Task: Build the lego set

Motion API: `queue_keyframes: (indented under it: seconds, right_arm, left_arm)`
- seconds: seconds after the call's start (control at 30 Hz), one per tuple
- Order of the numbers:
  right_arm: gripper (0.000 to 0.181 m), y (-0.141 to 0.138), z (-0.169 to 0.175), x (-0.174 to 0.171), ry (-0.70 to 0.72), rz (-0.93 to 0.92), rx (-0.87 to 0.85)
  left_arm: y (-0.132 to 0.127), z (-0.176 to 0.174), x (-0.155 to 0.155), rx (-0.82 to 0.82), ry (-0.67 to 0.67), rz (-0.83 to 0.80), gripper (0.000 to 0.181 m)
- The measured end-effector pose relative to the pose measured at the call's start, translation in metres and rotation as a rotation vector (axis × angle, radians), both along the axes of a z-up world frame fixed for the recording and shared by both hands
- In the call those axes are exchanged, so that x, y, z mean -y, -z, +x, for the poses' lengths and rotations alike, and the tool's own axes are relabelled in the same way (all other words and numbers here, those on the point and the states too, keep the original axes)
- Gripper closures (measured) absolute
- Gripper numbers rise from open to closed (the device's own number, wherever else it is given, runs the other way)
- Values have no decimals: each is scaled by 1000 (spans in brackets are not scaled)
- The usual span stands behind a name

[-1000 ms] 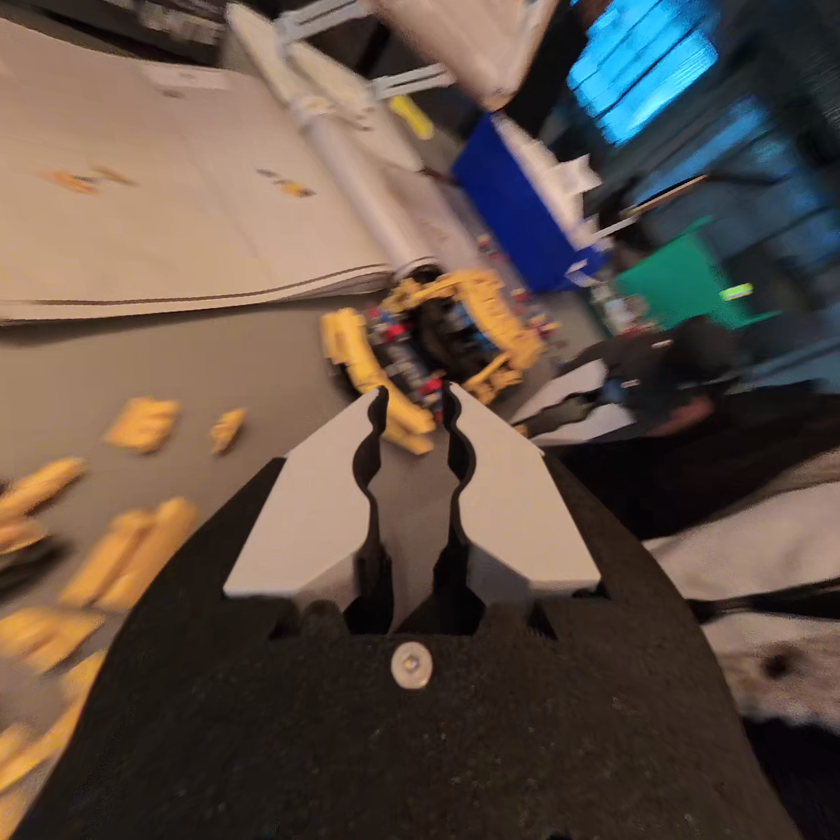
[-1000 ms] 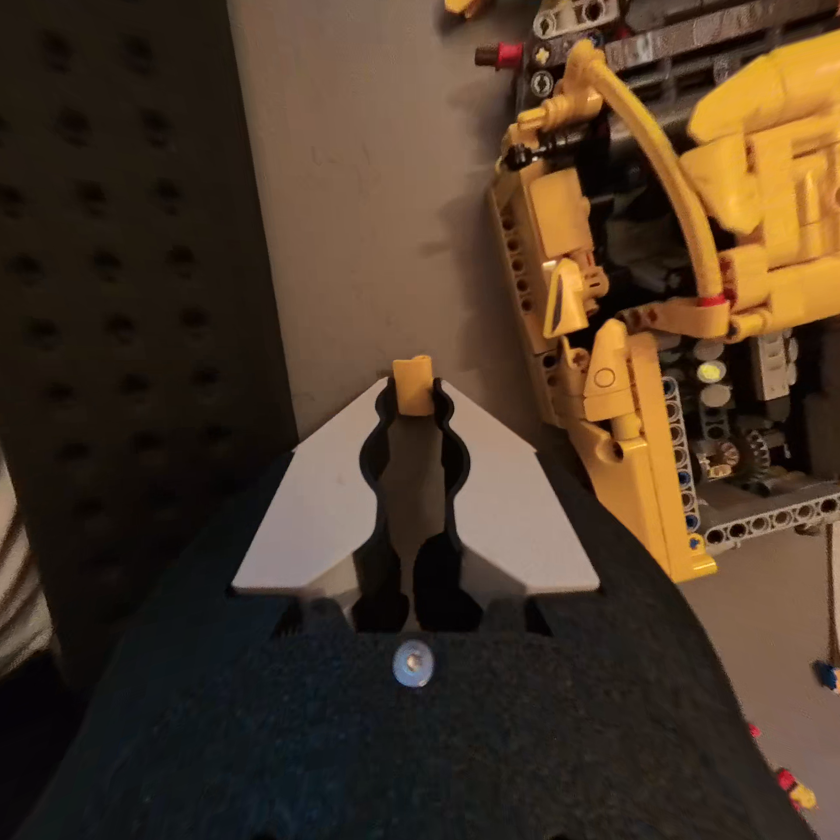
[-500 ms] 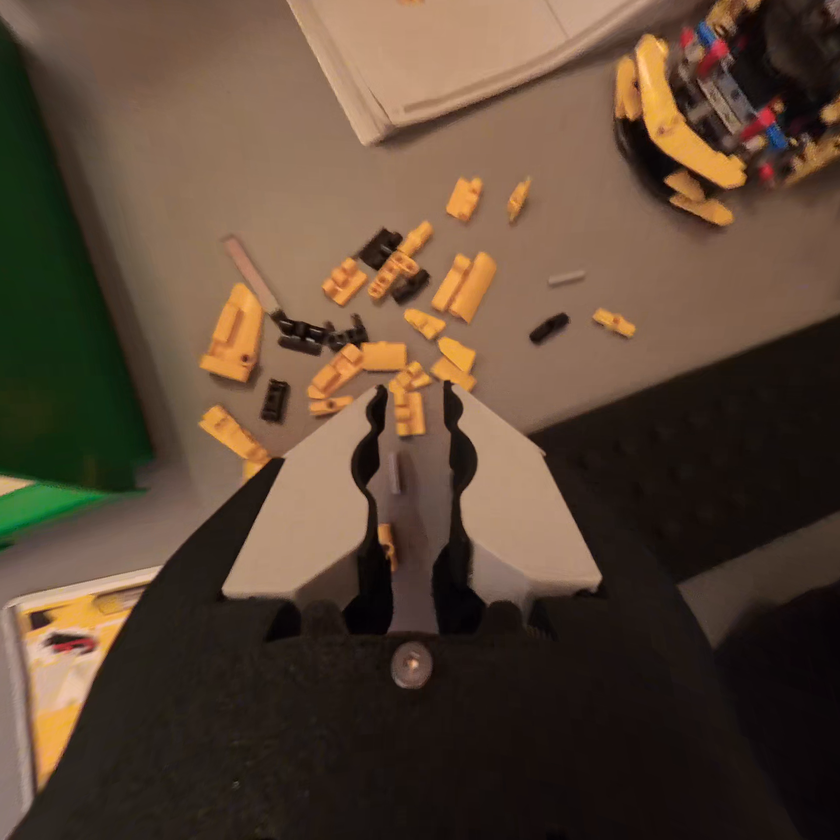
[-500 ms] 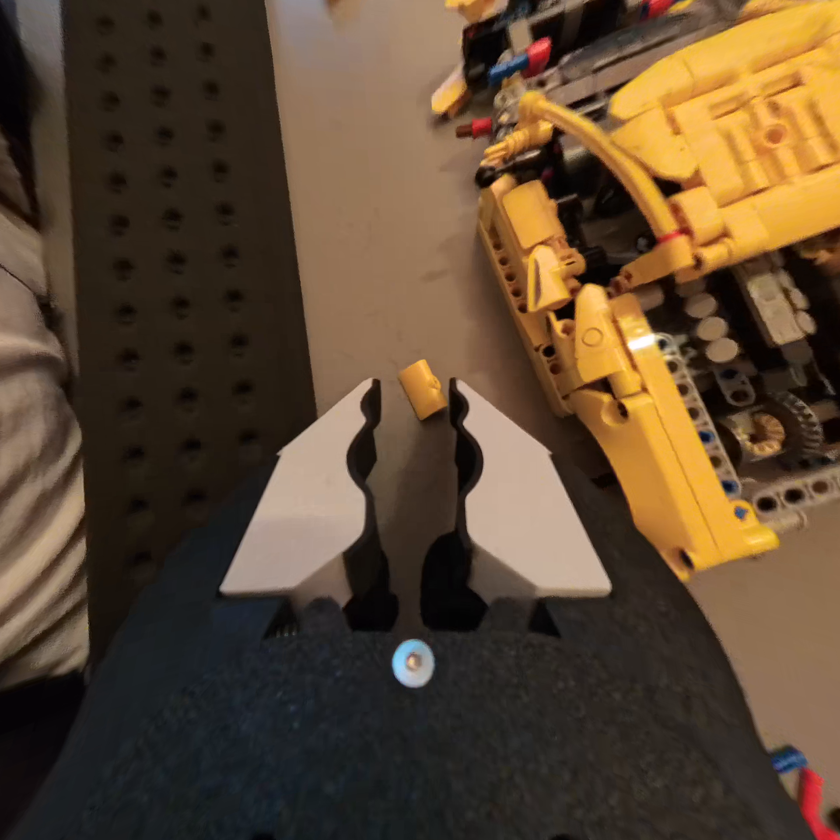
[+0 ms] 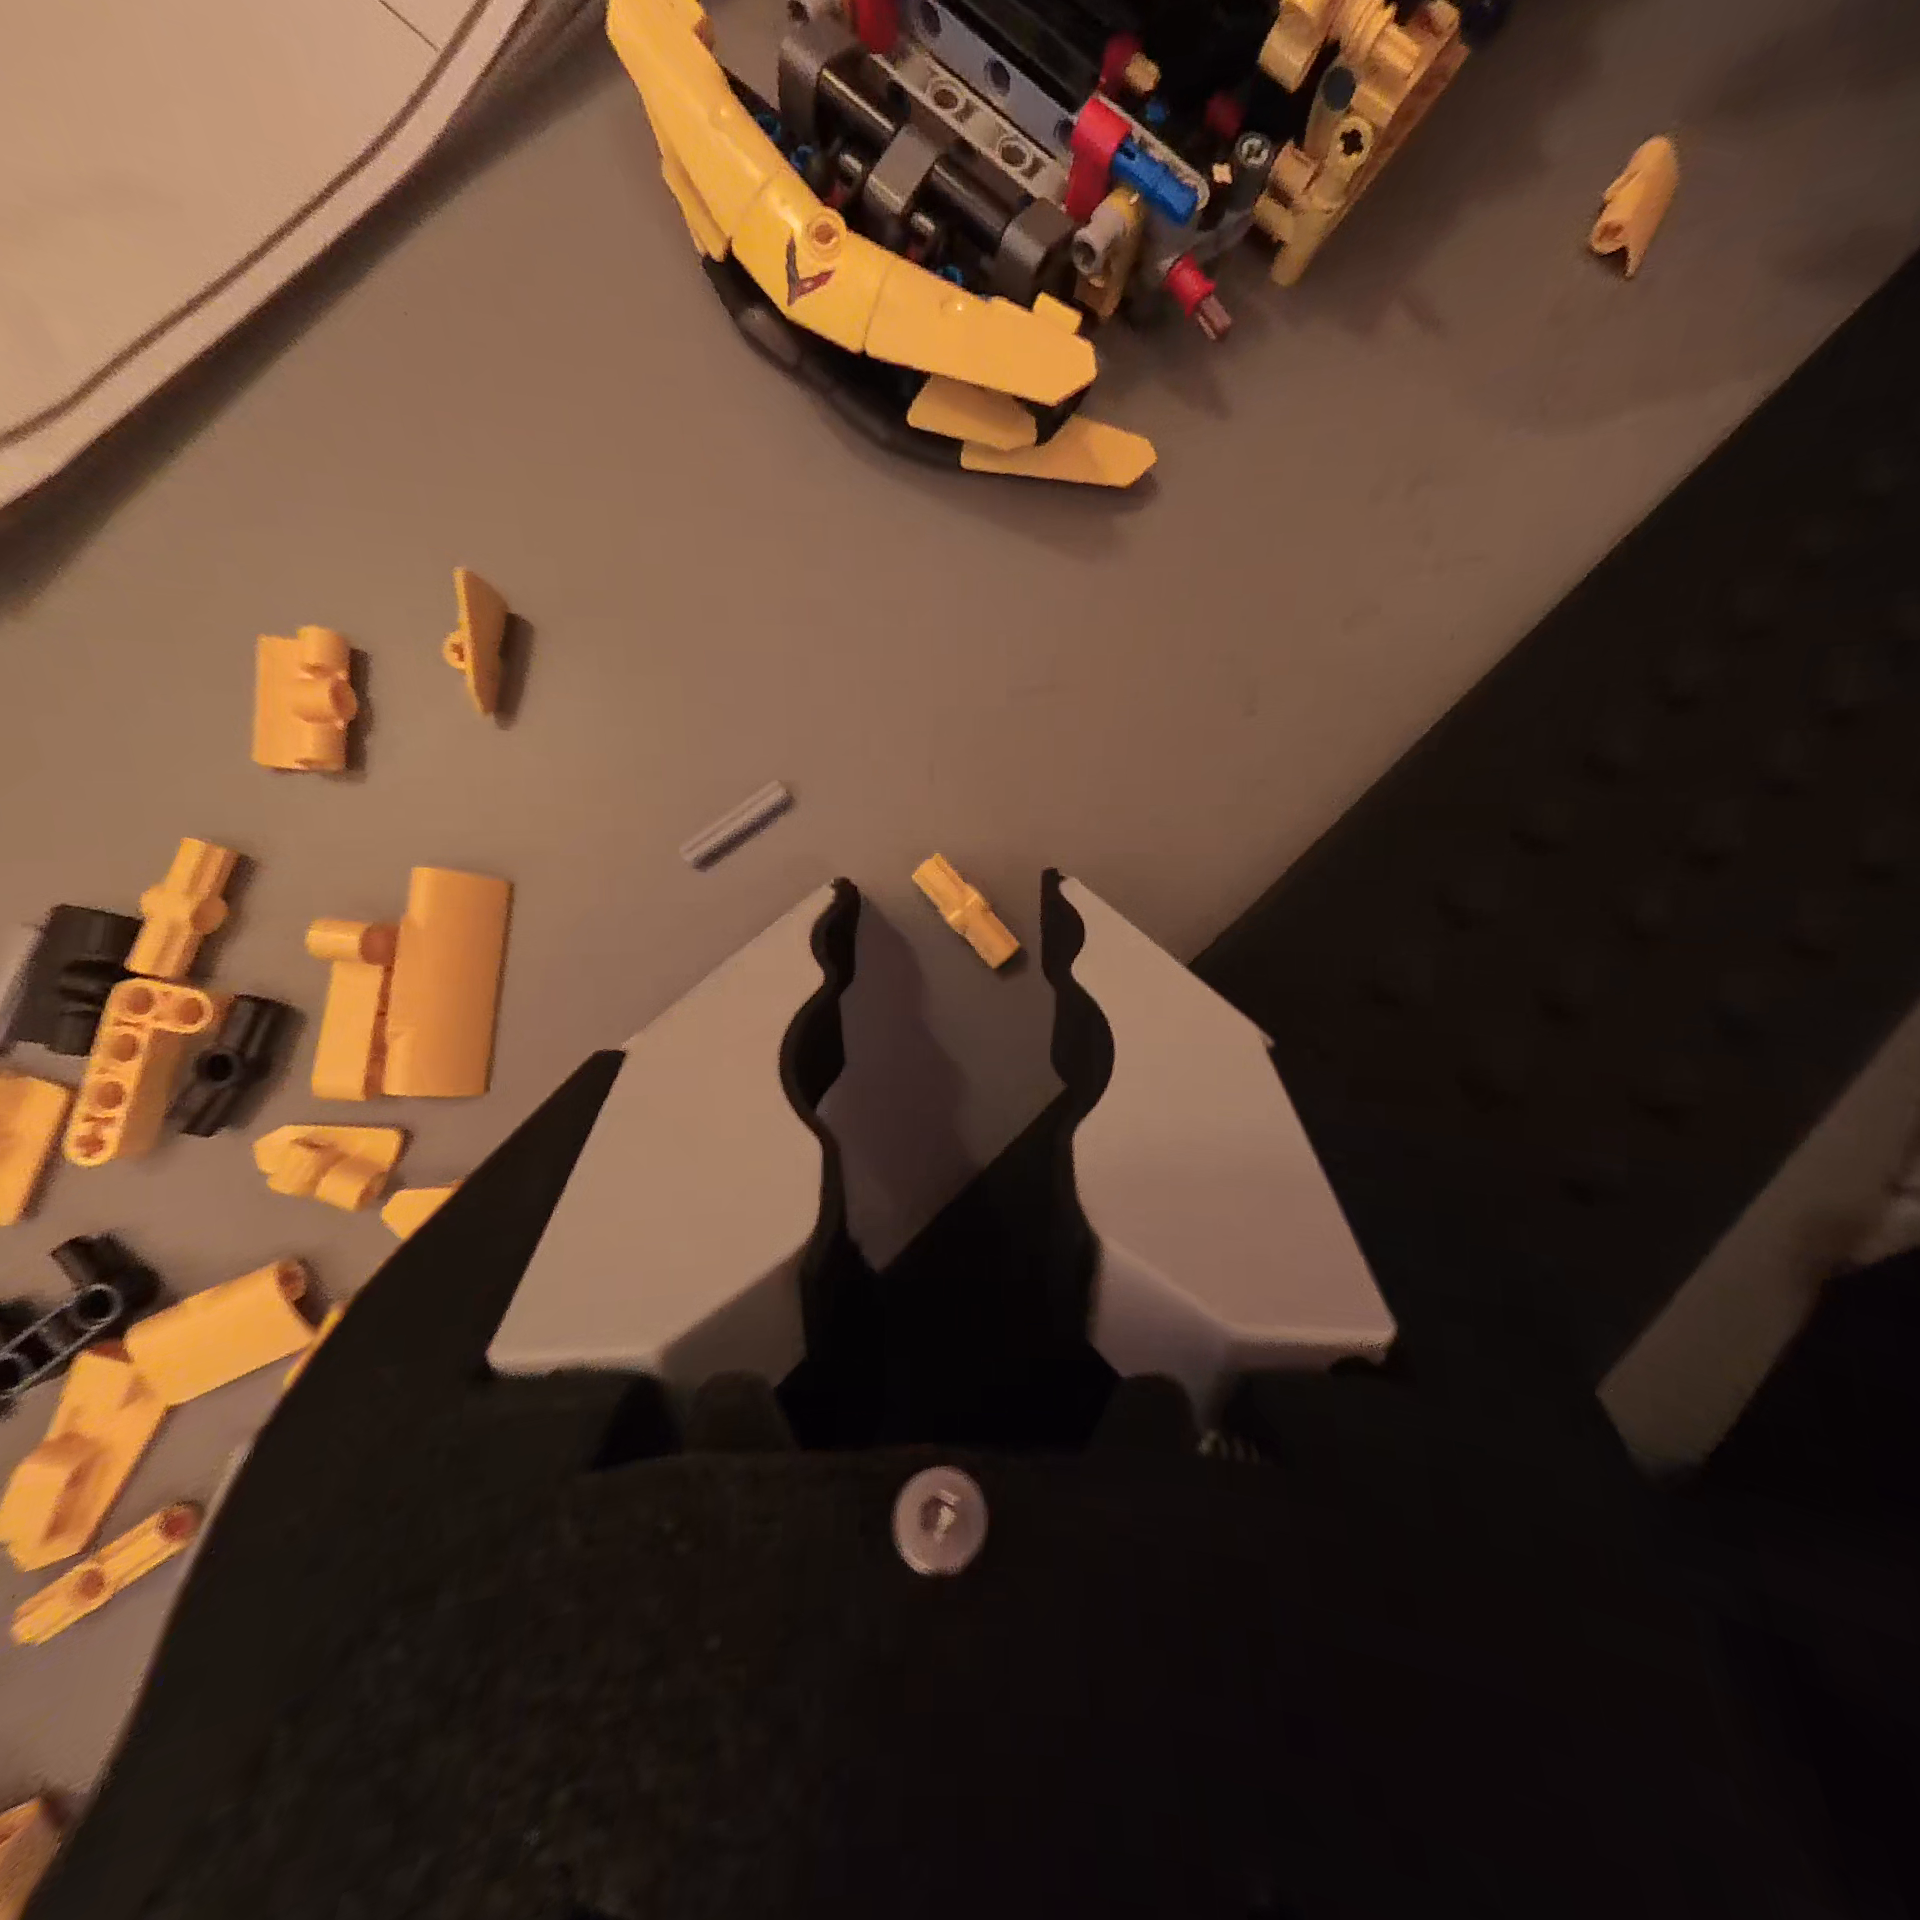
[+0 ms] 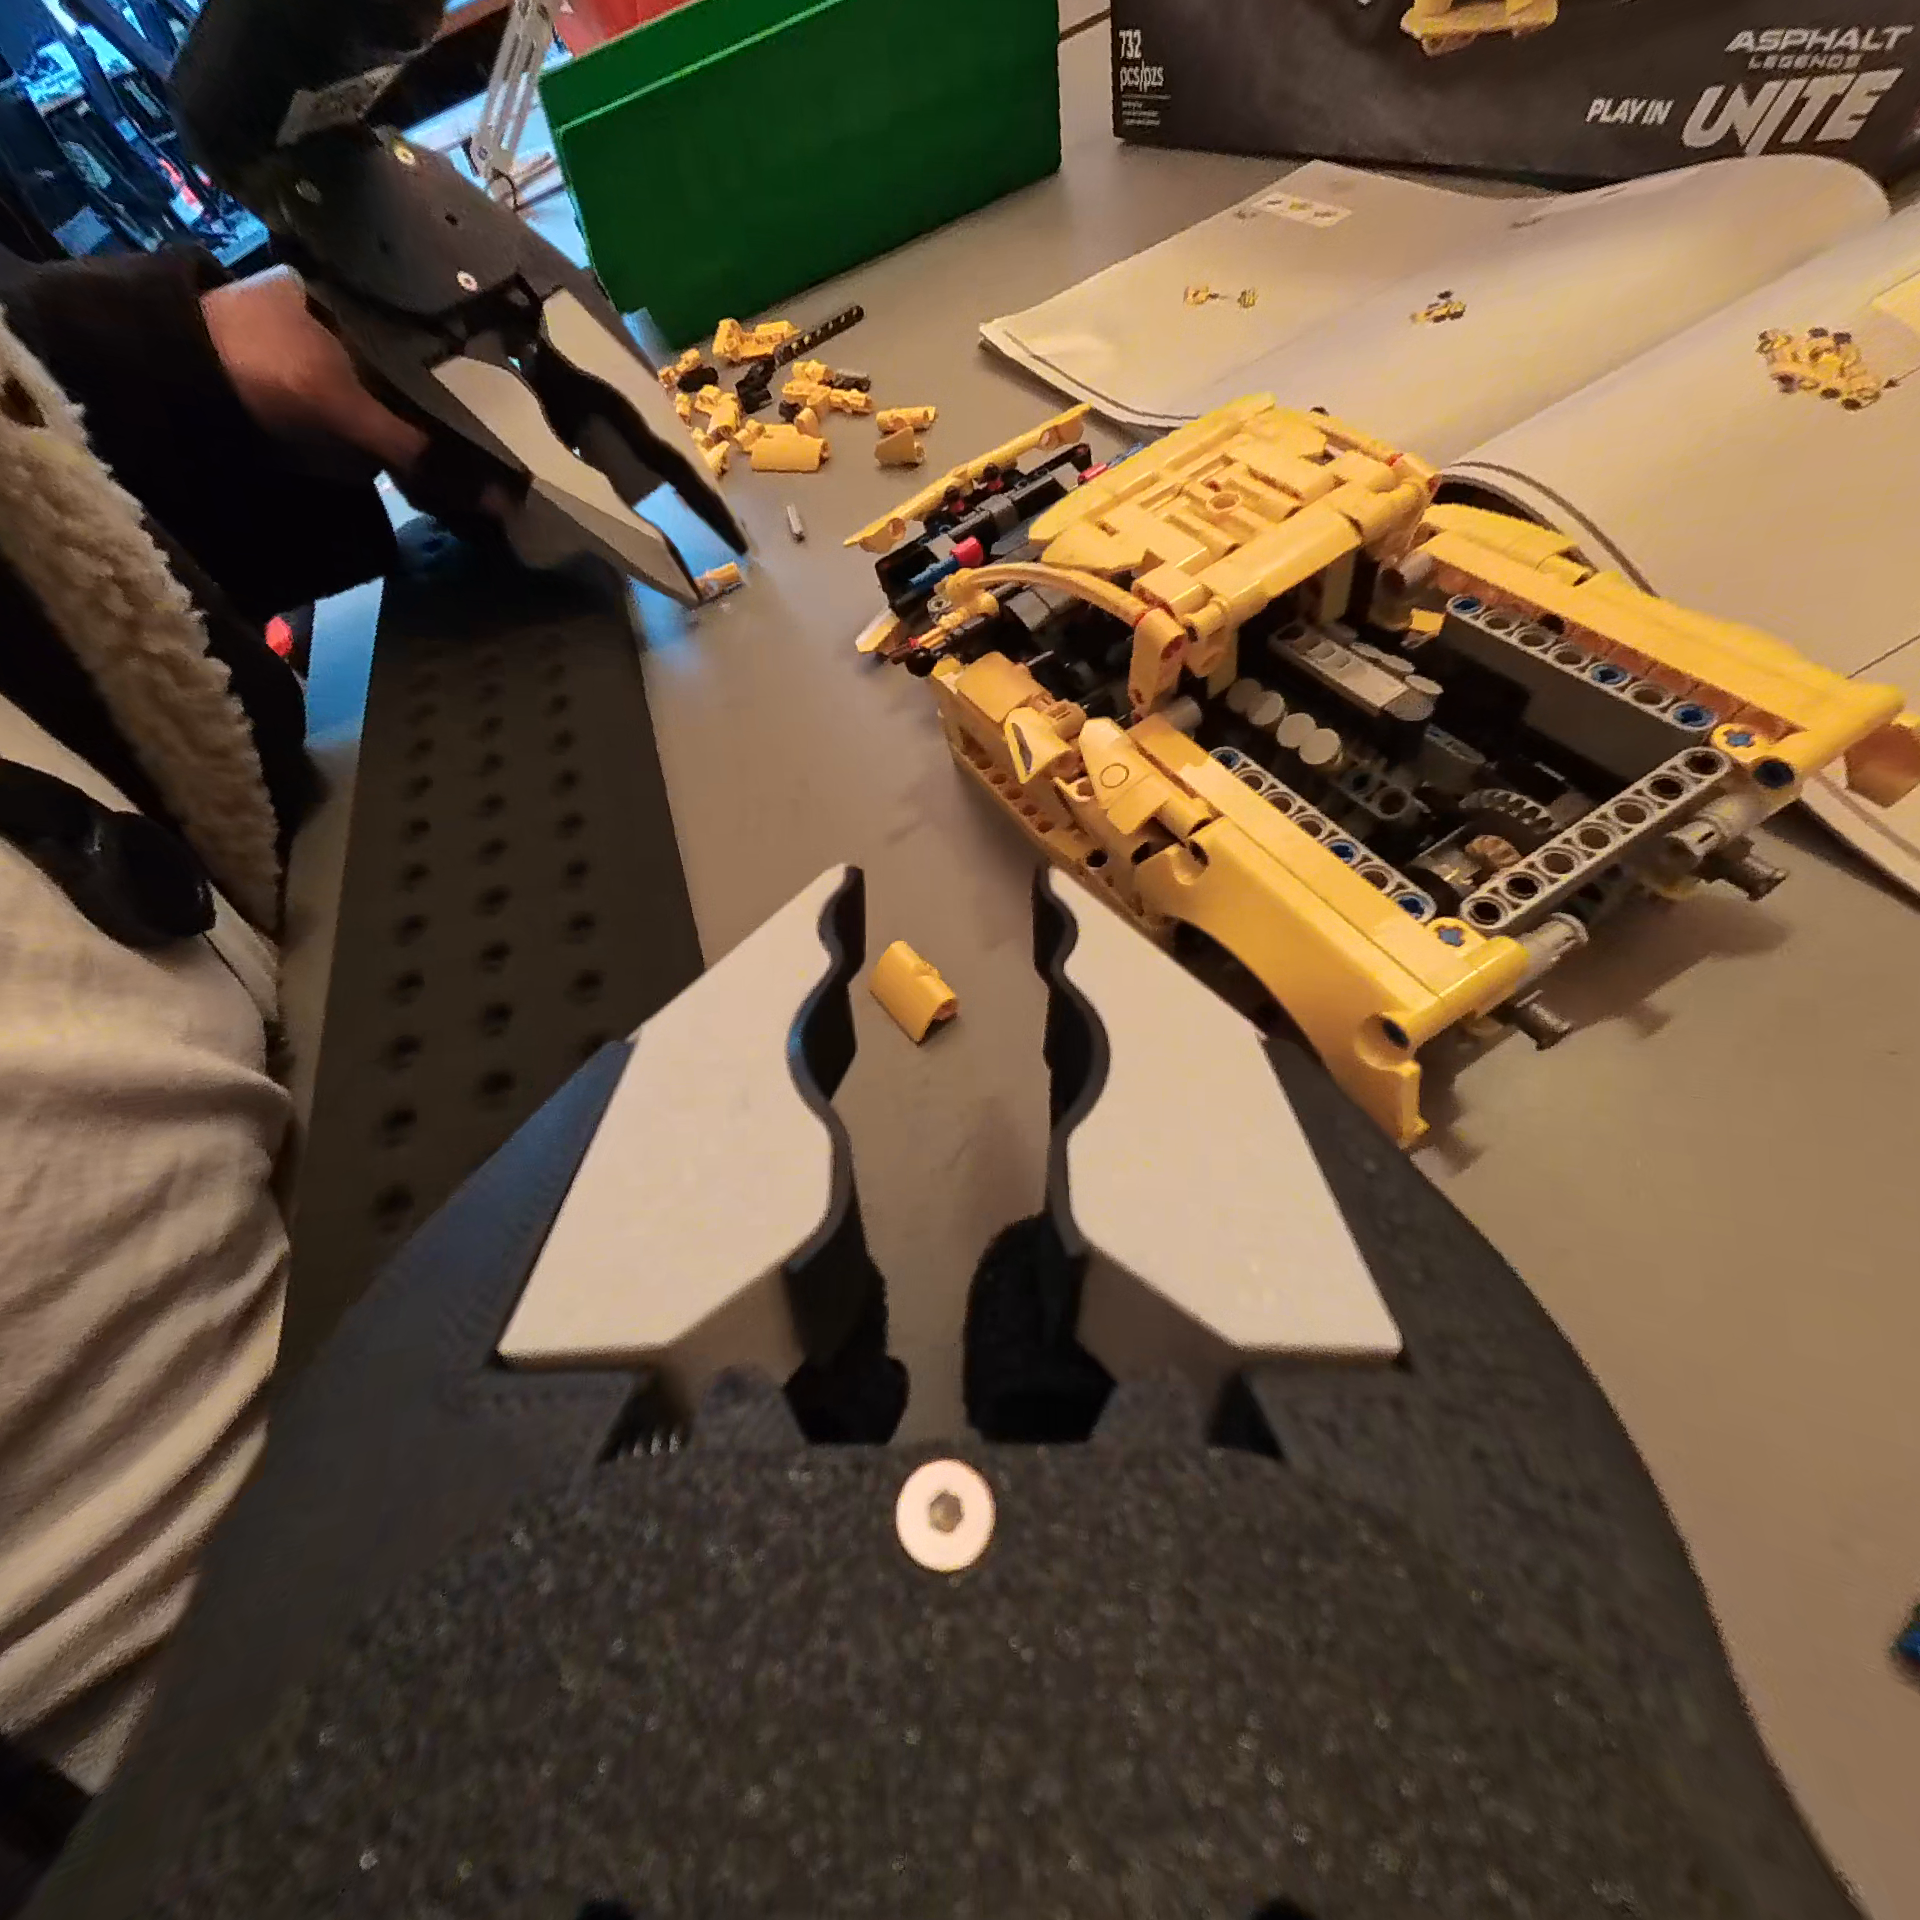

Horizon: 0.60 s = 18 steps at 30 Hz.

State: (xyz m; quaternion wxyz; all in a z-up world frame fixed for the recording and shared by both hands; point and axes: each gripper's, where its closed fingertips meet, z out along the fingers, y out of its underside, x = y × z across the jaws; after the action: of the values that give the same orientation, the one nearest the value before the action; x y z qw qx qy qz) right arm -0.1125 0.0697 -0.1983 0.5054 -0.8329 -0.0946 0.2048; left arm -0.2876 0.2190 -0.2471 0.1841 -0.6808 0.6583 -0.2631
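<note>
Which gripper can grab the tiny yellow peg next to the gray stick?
Probably the left gripper. It is open, and the peg lies on the table right between its fingertips. The right gripper is open around a different yellow piece beside the car.

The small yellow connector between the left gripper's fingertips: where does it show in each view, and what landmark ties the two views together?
Left wrist view: the yellow connector lies on the grey table, just ahead of the open left gripper.
Right wrist view: the same connector sits upper left of centre, at the tips of the left gripper.
Shared landmark: the yellow car, right of the connector in both views.
</note>
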Motion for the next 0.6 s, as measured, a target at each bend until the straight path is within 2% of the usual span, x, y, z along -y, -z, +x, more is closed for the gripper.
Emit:
queue_keyframes:
  seconds: [0.27, 0.4, 0.6]
  right_arm:
    - [151, 6, -4, 0, -26, -20, 1]
    - [151, 7, -5, 1, -30, -26, 3]
    - [153, 6, -3, 0, -20, -19, 10]
  left_arm:
    - [2, -6, 0, -35, 17, 4, 148]
    - [2, -2, 9, -37, 49, -17, 169]
    - [1, 10, 13, -16, 76, 6, 172]
